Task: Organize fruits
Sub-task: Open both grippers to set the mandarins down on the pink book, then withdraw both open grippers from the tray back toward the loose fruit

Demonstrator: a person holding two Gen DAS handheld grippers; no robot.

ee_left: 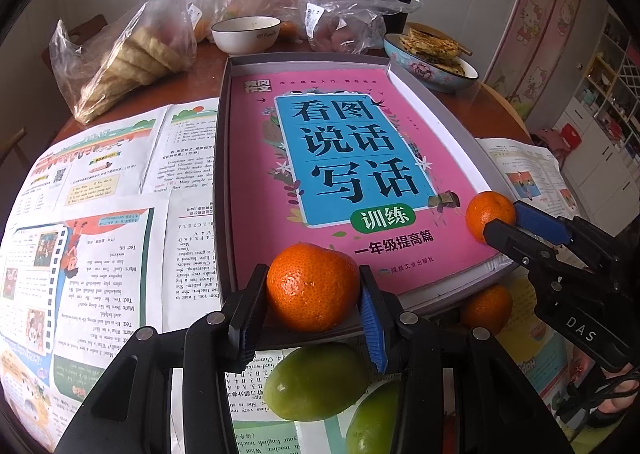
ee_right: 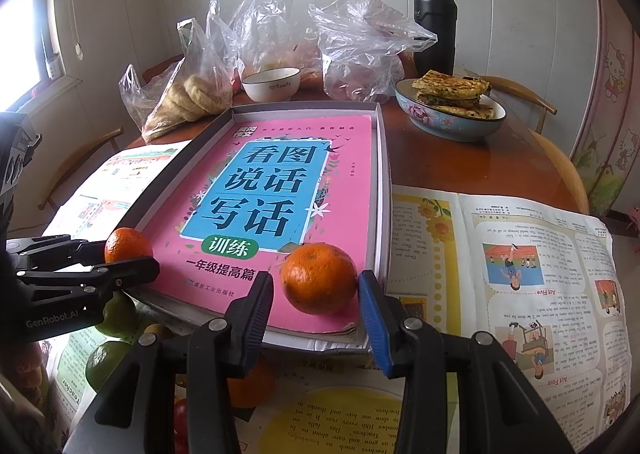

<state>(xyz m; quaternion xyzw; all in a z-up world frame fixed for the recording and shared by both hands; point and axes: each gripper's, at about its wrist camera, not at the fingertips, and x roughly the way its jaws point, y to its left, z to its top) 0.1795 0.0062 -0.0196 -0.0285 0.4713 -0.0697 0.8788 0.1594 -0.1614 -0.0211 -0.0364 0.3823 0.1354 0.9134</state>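
My left gripper (ee_left: 314, 294) is shut on an orange mandarin (ee_left: 313, 286), held over the near left corner of a grey tray (ee_left: 224, 158) that holds a pink book (ee_left: 320, 158). My right gripper (ee_right: 316, 294) is open around a second mandarin (ee_right: 318, 278) that rests on the pink book (ee_right: 280, 182) at its near right corner; the jaws stand a little apart from the fruit. The right gripper also shows in the left wrist view (ee_left: 500, 220), and the left gripper with its mandarin (ee_right: 127, 245) in the right wrist view. Green fruits (ee_left: 316, 380) and another mandarin (ee_left: 486, 308) lie in front of the tray.
Newspaper sheets (ee_left: 100, 214) cover the round wooden table (ee_right: 460, 166). Behind the tray stand a white bowl (ee_left: 245, 34), plastic bags of food (ee_left: 132, 54), a black thermos (ee_right: 435, 18) and a blue bowl of flatbread (ee_right: 452, 110). Chairs stand around the table.
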